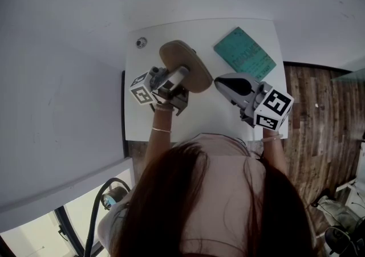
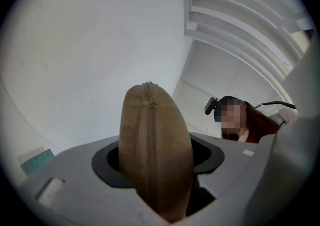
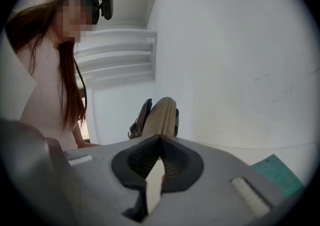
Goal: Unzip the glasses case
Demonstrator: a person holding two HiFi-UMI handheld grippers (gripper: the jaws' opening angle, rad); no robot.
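A tan oval glasses case is held up over the white table, with my left gripper shut on its near end. In the left gripper view the case stands between the jaws, its closed zipper ridge running up the middle. My right gripper has its tips at the case's right edge. In the right gripper view its pads meet at the tips of the right gripper, right in front of the case. Whether the pads pinch the zipper pull is hidden.
A teal booklet lies at the table's far right, also seen as a teal booklet low in the right gripper view. A small round metal piece sits at the table's far left corner. Wooden floor lies to the right.
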